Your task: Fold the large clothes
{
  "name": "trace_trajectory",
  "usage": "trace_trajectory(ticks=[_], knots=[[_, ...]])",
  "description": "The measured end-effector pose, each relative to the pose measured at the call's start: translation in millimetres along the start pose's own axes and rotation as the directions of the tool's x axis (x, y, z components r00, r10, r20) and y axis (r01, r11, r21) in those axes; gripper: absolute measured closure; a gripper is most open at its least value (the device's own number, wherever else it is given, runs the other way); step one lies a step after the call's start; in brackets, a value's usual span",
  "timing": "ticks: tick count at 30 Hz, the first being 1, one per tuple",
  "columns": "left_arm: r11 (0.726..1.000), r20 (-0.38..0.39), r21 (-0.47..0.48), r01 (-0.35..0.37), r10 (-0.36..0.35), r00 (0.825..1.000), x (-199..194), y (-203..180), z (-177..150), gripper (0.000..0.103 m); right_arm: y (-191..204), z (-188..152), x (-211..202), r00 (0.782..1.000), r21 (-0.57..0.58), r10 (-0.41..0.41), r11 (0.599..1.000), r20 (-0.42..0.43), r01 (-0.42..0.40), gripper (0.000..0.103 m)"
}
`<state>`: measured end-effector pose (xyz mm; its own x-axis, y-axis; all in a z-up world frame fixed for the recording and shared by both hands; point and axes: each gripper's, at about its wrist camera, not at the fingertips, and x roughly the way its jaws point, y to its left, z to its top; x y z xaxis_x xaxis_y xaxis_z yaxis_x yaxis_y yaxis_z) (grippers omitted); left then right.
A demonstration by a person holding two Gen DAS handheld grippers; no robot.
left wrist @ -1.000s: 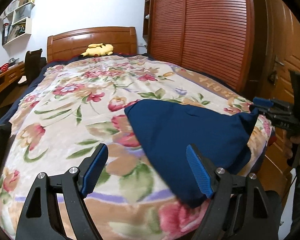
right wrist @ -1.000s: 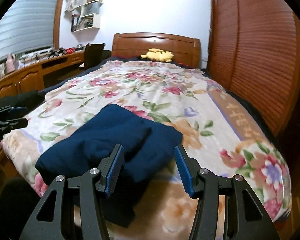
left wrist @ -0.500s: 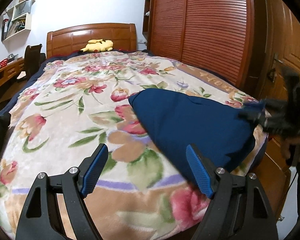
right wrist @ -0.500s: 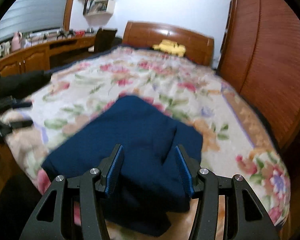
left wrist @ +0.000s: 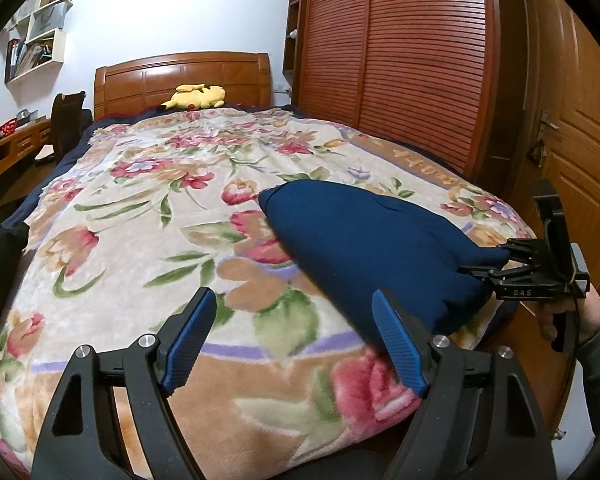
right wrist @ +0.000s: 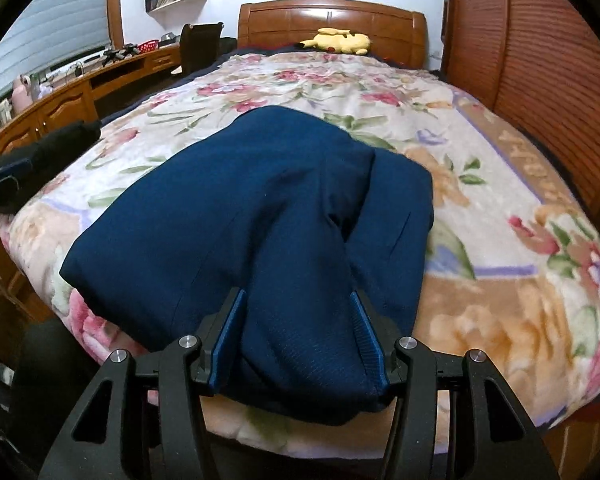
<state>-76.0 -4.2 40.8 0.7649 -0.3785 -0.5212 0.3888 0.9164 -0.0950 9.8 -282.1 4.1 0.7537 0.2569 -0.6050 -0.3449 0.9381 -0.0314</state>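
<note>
Jaws on my right gripper [right wrist: 298, 336] are pinching a thick bundle of the folded navy-blue fabric garment [right wrist: 244, 216], its near end filling the gap between the blue ribbed pads. My left gripper [left wrist: 294, 342] has its jaws spread wide with nothing between them, hovering over the floral plush blanket [left wrist: 140, 240] on the bed. I see the garment lying at the bed's foot, near the corner.
</note>
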Motion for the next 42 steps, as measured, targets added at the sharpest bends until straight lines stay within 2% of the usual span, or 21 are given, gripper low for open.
trace_trajectory(ticks=[5, 10, 15, 23, 25, 29, 33, 35, 38, 42], knots=[[1.0, -0.001, 0.005, 0.015, -0.015, 1.0, 9.4, -1.7, -0.1, 0.022, 1.2, -4.0, -26.1, 0.998, 0.024, -0.027, 0.999, 0.053, 0.026, 0.047], [0.999, -0.012, 0.035, 0.02, -0.019, 1.0, 37.3, -4.8, 9.8, 0.022, 0.2, -16.0, -56.2, 0.991, 0.043, -0.071, 0.997, 0.111, 0.066, 0.046], [0.998, -0.035, 0.04, 0.043, -0.041, 0.999, 83.6, -1.2, 30.4, 0.022, 0.2, -36.8, -64.3, 0.996, 0.058, -0.051, 0.997, 0.078, 0.046, 0.045], [0.995, -0.124, 0.067, 0.074, -0.066, 0.99, 168.3, 10.5, 63.3, 0.022, 8.6, -37.8, -48.2, 0.996, 0.079, -0.086, 0.993, 0.01, 0.085, 0.045], [0.996, -0.168, 0.062, 0.07, -0.059, 0.984, 190.1, 15.1, 70.4, 0.022, 8.8, -35.1, -39.7, 0.995, 0.092, -0.095, 0.991, 0.005, 0.094, 0.045], [0.997, -0.183, 0.063, 0.051, -0.039, 0.982, 215.1, 22.9, 79.3, 0.022, 16.0, -33.1, -27.5, 0.991, 0.089, -0.135, 0.987, 0.02, 0.132, 0.045], [0.998, -0.217, 0.029, 0.049, -0.042, 0.975, 244.7, 34.3, 89.8, 0.022, 16.3, -34.0, -14.9, 0.994, 0.113, -0.104, 0.988, 0.017, 0.101, 0.044], [0.999, -0.238, 0.027, 0.045, -0.038, 0.97, 258.6, 36.5, 92.9, 0.022, 11.5, -33.1, -12.1, 0.995, 0.143, -0.091, 0.986, 0.028, 0.086, 0.04], [0.998, -0.254, 0.031, 0.046, -0.037, 0.966, 272.2, 37.7, 94.2, 0.015, 6.0, -35.6, -4.4, 0.998, 0.191, -0.063, 0.98, 0.026, 0.057, 0.038], [0.999, -0.273, 0.028, 0.042, -0.033, 0.961, 284.8, 37.1, 91.5, 0.01, 6.5, -37.6, -0.5, 0.998, 0.198, -0.052, 0.979, 0.037, 0.044, 0.038]])
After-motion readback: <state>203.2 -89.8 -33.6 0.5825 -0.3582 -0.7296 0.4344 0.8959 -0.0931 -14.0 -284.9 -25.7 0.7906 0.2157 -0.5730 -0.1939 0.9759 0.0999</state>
